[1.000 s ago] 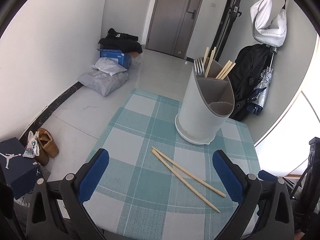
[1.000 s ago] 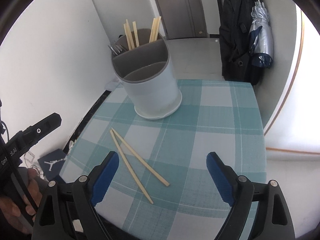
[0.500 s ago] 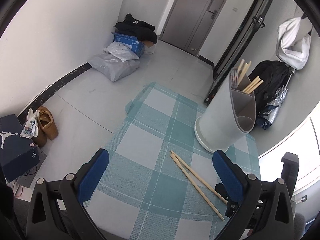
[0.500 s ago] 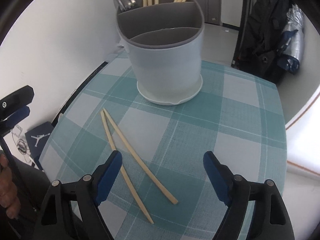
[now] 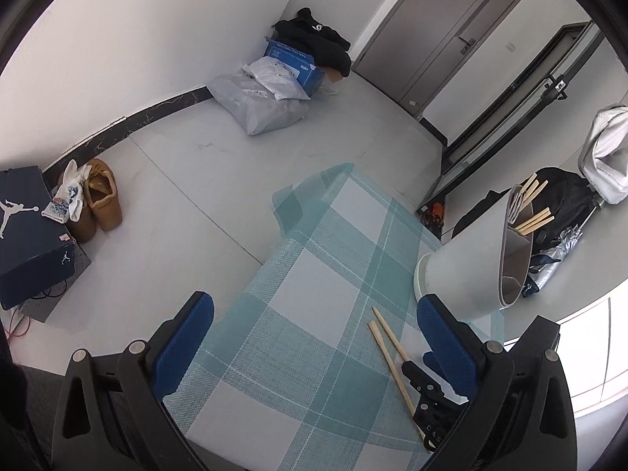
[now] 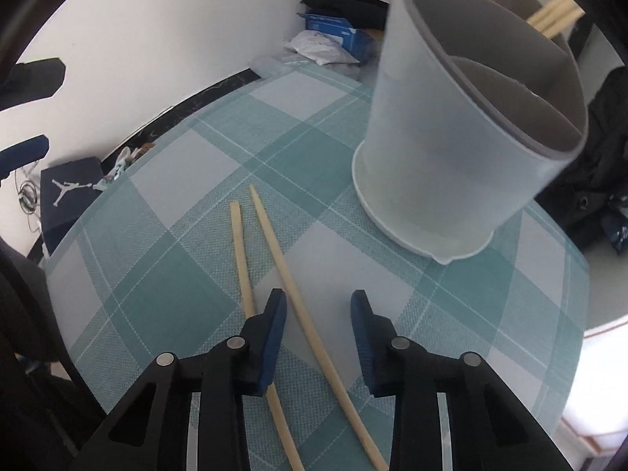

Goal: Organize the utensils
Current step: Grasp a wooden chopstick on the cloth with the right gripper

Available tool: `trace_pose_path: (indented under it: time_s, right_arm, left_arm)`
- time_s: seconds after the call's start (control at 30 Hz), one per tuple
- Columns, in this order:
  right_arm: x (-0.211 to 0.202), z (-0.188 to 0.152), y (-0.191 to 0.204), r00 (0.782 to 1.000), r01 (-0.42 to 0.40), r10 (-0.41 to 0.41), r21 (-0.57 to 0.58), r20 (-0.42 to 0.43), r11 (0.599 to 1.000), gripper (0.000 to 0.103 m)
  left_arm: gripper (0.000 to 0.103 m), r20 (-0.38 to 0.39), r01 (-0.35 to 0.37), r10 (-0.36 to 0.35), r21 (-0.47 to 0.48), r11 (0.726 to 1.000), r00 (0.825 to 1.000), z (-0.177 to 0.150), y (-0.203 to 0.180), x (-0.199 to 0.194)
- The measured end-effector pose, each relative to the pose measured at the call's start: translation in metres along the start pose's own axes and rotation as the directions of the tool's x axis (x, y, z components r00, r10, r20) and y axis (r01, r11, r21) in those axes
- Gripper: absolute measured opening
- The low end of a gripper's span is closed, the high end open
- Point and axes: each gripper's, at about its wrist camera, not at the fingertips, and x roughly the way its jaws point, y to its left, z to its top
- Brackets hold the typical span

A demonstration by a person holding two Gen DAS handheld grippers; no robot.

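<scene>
Daylight floods both views, bright and even, with the strongest source at the right, beyond the utensil holder; there the window area blows out to pure white. The holder's near wall in the right wrist view looks soft and smeared, slightly out of focus, while the checked tablecloth below it stays crisp. Shadows are faint and diffuse; the two loose chopsticks cast only a thin, pale edge beside them. Fisheye distortion bends the wall line and door behind the holder, and a black vignette rings every corner. The pale floor left of the holder carries a mild sheen.
</scene>
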Motion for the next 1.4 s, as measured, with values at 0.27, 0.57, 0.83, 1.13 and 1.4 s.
trace_pose_path:
  time_s: [0.27,0.57,0.83,1.13,1.4]
  right_arm:
    - [-0.005,-0.008,-0.011,0.990,-0.118,0.120,0.032,-0.079,0.992,0.004]
    - [-0.027,-0.050,-0.029,0.970,-0.148,0.167,0.115,-0.175,0.982,0.005]
    - [-0.016,-0.026,-0.027,0.980,-0.130,0.138,0.059,-0.144,0.990,0.011]
    - [0.001,0.010,-0.022,0.987,-0.119,0.123,0.047,-0.106,0.992,0.006]
    - [-0.027,-0.004,-0.067,0.977,-0.211,0.191,0.267,0.100,0.940,0.004]
  left_arm:
    - [0.102,-0.010,0.008,-0.009,-0.040,0.999,1.000,0.005,0.007,-0.001]
    - [0.102,-0.033,0.030,-0.032,-0.061,0.998,0.999,0.006,0.005,-0.001]
    - [0.102,-0.031,-0.021,0.019,-0.077,0.997,0.999,0.005,0.014,0.002]
    - [0.102,-0.093,-0.091,0.086,-0.054,0.994,0.992,-0.002,0.015,0.024]
    - [0.102,-0.116,-0.114,0.120,0.056,0.992,0.986,-0.014,-0.016,0.036]
